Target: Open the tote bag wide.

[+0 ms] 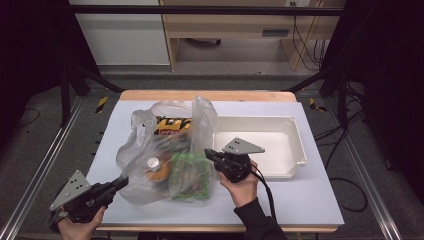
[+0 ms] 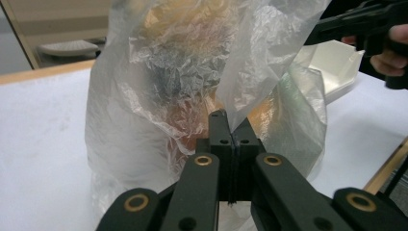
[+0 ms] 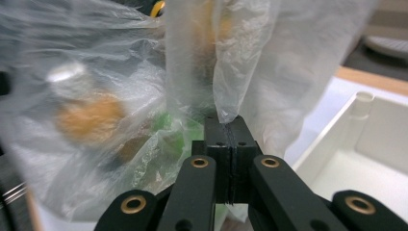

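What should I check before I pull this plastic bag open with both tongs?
1. Left tongs shut on the plastic bag: ok, film pinched between the jaws.
2. Right tongs shut on the bag: ok, a fold sits in the closed jaws.
3. Each tongs holds a separate handle: cannot tell.
4. Bottle and snack packet stay inside the bag: ok.
5. White tray free beside the bag to take things: ok.
6. Bag rests on the table, away from its edge: ok.

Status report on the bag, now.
Left tool shut on plastic bag film, near side. Right tool shut on a bag flap beside the white tray. Bag upright on the table, bottle and snacks inside. Nothing in the way.
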{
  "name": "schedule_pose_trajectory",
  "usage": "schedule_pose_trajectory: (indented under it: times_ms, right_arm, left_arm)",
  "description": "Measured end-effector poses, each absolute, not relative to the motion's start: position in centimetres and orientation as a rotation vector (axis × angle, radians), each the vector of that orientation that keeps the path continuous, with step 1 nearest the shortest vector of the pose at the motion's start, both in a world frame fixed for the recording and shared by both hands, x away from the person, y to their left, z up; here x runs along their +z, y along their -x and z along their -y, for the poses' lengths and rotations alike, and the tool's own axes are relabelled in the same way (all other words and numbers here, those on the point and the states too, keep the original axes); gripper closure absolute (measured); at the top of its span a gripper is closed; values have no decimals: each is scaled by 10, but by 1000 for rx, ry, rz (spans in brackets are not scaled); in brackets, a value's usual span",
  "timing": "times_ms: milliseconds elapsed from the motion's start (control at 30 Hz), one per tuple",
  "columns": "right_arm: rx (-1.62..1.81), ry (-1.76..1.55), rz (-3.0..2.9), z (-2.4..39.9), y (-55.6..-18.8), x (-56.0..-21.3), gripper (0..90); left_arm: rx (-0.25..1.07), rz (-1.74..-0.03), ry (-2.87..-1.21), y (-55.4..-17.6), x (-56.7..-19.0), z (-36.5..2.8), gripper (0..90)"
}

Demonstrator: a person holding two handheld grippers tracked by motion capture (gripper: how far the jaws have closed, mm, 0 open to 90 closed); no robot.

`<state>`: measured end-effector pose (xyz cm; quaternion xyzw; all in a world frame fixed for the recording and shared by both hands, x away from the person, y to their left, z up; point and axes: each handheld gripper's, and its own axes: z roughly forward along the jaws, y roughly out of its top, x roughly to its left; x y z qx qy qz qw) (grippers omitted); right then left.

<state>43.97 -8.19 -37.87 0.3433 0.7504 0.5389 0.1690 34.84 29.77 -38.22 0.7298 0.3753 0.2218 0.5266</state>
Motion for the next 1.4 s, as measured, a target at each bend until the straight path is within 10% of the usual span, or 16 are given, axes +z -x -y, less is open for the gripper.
schedule_pose_trajectory:
  times_ms: [967, 1400]
  right_arm:
    - [1349, -1082, -2352, 92, -416, -460, 898]
    - [1492, -972, -2223, 103, -402, -433, 544]
  left_arm:
    - [438, -1090, -2035, -380, -467, -284, 860]
    - [512, -929, -1797, -359, -437, -292, 303]
